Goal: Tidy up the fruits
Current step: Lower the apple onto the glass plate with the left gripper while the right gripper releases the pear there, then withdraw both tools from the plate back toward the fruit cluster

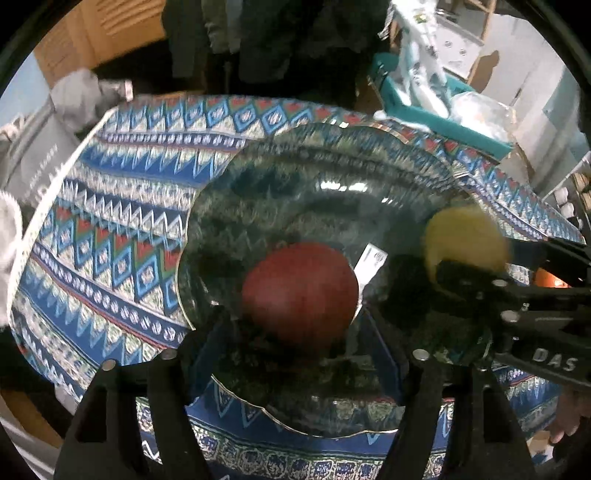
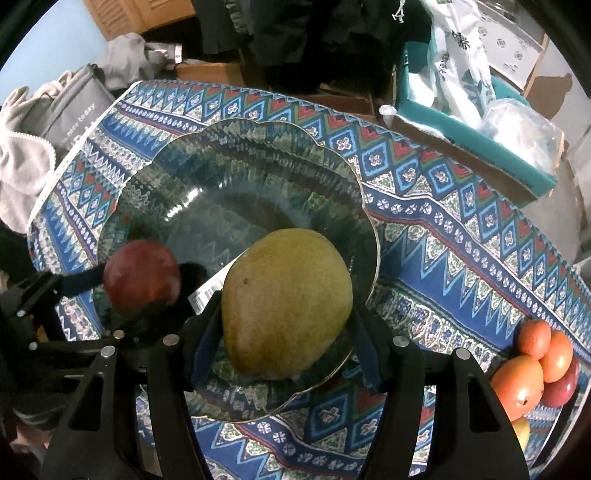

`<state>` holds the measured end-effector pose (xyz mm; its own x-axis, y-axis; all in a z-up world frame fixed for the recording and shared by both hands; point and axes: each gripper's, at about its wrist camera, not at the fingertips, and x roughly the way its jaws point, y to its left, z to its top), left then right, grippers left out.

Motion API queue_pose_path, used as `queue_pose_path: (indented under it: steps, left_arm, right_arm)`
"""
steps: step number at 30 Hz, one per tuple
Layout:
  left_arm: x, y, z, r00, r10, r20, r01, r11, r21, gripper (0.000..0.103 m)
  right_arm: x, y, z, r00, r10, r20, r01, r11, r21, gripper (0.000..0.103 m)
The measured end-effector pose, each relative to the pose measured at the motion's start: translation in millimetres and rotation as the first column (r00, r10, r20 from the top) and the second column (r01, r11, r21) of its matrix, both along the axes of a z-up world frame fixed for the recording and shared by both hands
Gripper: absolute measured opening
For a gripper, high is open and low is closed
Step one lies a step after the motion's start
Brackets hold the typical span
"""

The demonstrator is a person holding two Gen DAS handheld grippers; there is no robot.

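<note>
The worktop (image 2: 461,266) under me wears a cloth banded in blue, white, red and green diamonds and zigzags. Behind it the room is crowded: a grey bag (image 2: 70,110) with a pale garment (image 2: 22,162) slumped against it on my left, wooden louvred doors (image 2: 122,14) at the back, dark clothing hanging in the middle, and on my right a teal box (image 2: 476,136) stuffed with printed plastic bags (image 2: 461,48).

One clear glass bowl (image 2: 236,177) with a scalloped, gold-edged rim sits on the cloth, which shows through it. A white barcode sticker (image 1: 371,260) is visible at its bottom.

My right gripper (image 2: 284,317) has its fingers pinching one big yellow-green mango (image 2: 288,302), held above the bowl's near side. My left gripper (image 1: 295,332) has its fingers on either side of one red apple (image 1: 301,291) low in the bowl. They look closed on it, though that view is blurred, and from my right wrist I see one dark finger (image 2: 81,282) reaching the apple's flank.

At the cloth's right edge lies a small heap of fruit: I count three orange ones (image 2: 532,354), one dark red piece (image 2: 561,391) tucked beneath them, and a sliver of something yellow-green (image 2: 521,432) at the bottom, too cut off to name.
</note>
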<state>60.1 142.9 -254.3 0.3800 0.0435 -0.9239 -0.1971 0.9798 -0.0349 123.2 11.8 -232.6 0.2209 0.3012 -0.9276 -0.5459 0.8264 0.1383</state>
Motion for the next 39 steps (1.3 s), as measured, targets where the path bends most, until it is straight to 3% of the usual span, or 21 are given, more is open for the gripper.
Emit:
queue_pose_path:
  steps: [9, 16, 30, 39]
  left_arm:
    - [-3, -2, 10, 1.0, -0.01, 0.018, 0.01, 1.0, -0.001, 0.082]
    - [-9, -4, 36, 0.995, -0.009, 0.104, 0.012, 0.999, -0.031, 0.082]
    - [-20, -35, 94, 0.958, -0.101, 0.267, 0.091, 0.995, 0.048, 0.082]
    - [-25, -60, 118, 0.931, -0.165, 0.327, 0.172, 0.985, 0.005, 0.082]
  right_arm:
    - [-2, -3, 37, 0.997, -0.019, 0.07, 0.013, 0.996, 0.083, 0.066]
    - [-7, -13, 64, 0.987, -0.057, 0.149, 0.044, 0.995, 0.091, 0.067]
    - [-30, -61, 124, 0.926, -0.174, 0.334, 0.136, 0.982, 0.133, 0.076]
    - [-47, -106, 153, 0.882, -0.256, 0.396, 0.196, 0.963, 0.185, 0.082]
